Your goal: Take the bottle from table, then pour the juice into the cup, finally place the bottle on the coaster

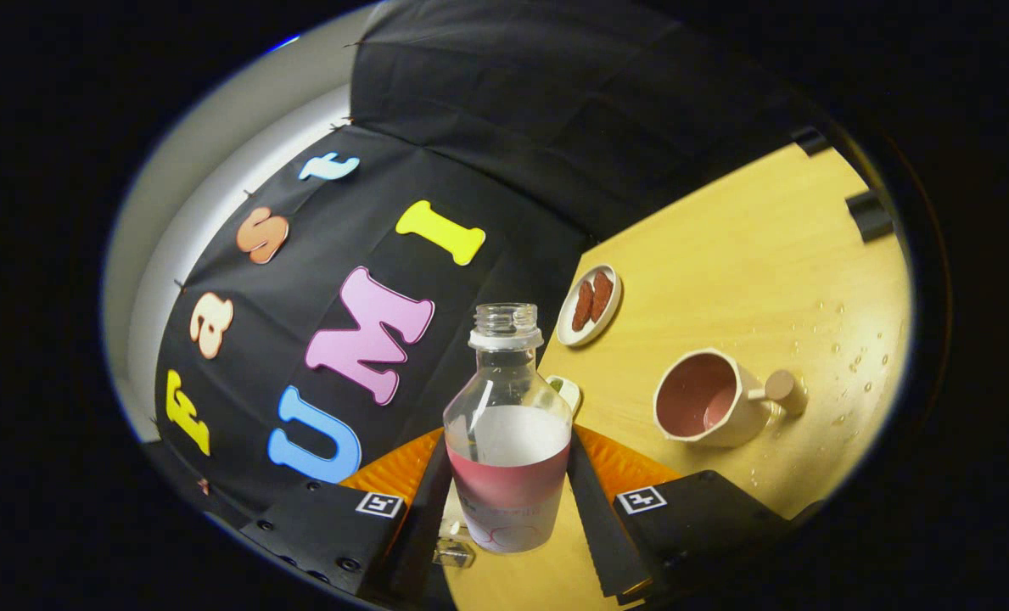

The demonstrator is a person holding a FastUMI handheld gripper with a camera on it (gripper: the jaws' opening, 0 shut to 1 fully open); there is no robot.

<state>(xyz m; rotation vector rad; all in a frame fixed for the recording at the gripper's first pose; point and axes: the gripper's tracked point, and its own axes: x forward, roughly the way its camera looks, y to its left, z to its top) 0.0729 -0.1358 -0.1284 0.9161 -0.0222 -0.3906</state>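
My gripper (508, 501) is shut on a clear plastic bottle (508, 424) with a white and pink label; the black fingers (426, 509) press on its two sides. The bottle has no cap on its open neck. The whole scene looks tilted, so the wooden table (750, 255) slopes to the right of the bottle. A cream cup (708, 399) with a pink inside and a round knob handle stands just right of the bottle, its mouth facing me. Beyond the cup lies a small white round coaster (590, 305) with two red-brown patches.
A small white and green thing (566, 392) peeks out behind the bottle's shoulder. Drops of liquid (852, 361) are scattered on the table right of the cup. A small clear piece (453, 553) lies by the bottle's base. The black cloth wall stands behind.
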